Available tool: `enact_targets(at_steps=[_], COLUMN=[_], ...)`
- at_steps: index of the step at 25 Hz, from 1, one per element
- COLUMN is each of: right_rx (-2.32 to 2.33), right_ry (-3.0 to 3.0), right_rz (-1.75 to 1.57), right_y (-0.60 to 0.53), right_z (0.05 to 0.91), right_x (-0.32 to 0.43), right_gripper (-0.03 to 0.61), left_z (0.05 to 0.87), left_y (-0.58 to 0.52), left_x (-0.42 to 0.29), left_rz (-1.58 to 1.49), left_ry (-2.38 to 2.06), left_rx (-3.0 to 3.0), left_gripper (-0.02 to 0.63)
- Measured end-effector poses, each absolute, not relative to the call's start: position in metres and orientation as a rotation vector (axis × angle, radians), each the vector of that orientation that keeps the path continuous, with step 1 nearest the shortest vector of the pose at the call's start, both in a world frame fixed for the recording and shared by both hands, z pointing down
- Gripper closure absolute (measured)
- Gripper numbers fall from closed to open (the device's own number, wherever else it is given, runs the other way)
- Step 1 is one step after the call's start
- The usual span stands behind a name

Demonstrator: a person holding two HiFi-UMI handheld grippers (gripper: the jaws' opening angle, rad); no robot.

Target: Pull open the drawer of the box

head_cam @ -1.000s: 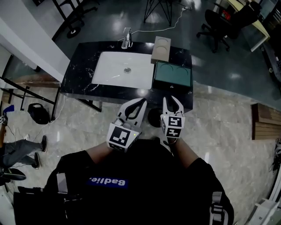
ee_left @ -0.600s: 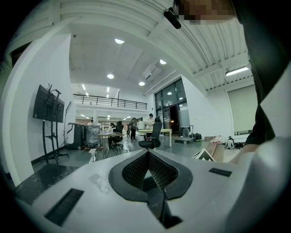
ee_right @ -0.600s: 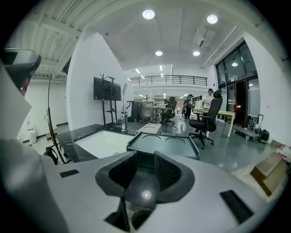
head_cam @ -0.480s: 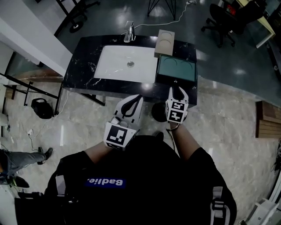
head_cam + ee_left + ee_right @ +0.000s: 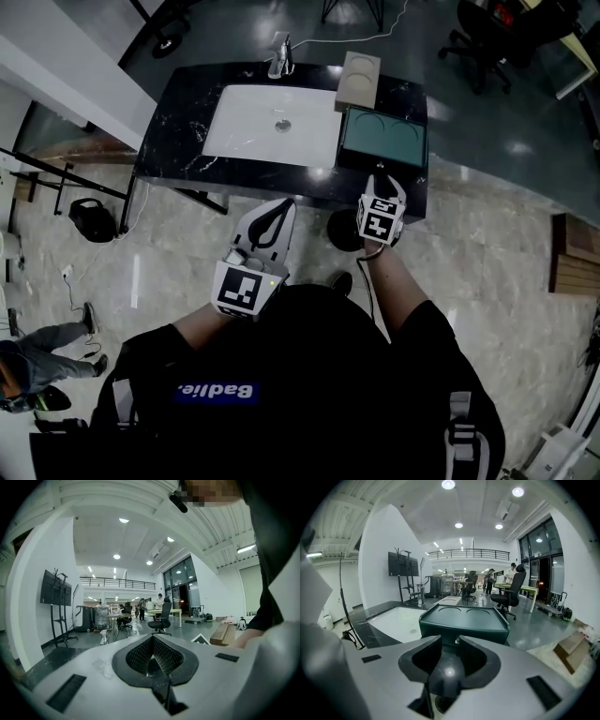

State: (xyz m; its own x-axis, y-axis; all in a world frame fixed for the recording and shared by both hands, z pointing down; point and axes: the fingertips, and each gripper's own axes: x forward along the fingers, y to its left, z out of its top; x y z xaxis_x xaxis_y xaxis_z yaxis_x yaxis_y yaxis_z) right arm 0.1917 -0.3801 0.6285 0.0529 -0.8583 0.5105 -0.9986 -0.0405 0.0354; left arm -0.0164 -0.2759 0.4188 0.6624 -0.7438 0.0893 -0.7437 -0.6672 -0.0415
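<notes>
A dark green box (image 5: 382,138) with two round recesses in its lid stands at the right end of the black counter (image 5: 183,103). In the right gripper view the green box (image 5: 464,618) fills the middle, and a small knob (image 5: 456,641) shows on its front face. My right gripper (image 5: 380,180) is at that front face; the right gripper (image 5: 450,640) has its jaws a narrow gap apart, with the knob showing in the gap just past the tips. My left gripper (image 5: 279,211) hangs back over the floor, short of the counter; the left gripper (image 5: 153,637) is shut and empty.
A white sink (image 5: 272,122) with a faucet (image 5: 279,56) fills the counter's middle. A beige box (image 5: 359,80) lies behind the green one. A round dark object (image 5: 345,230) stands under the counter's front edge. An office chair (image 5: 487,37) is beyond, a bag (image 5: 92,220) at left.
The counter has come closer. My right gripper has advanced up to the green box's front. The left gripper has stayed back and drifted slightly left.
</notes>
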Motion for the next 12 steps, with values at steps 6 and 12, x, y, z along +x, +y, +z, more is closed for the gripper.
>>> enact_targets(at_steps=[6, 12], right_rx=[1.971, 1.961], right_ry=[-1.805, -1.744], right_rz=[0.573, 0.595], right_y=[-0.396, -0.41], right_z=[0.648, 0.675], right_x=[0.204, 0.213], right_gripper=[0.484, 0.485], left_z=[0.422, 0.424], left_y=[-0.275, -0.273], left_x=[-0.028, -0.04], left_rz=[-0.175, -0.2], left_ry=[1.336, 1.384], left_rx=[-2.852, -2.838], left_gripper=[0.621, 0.621])
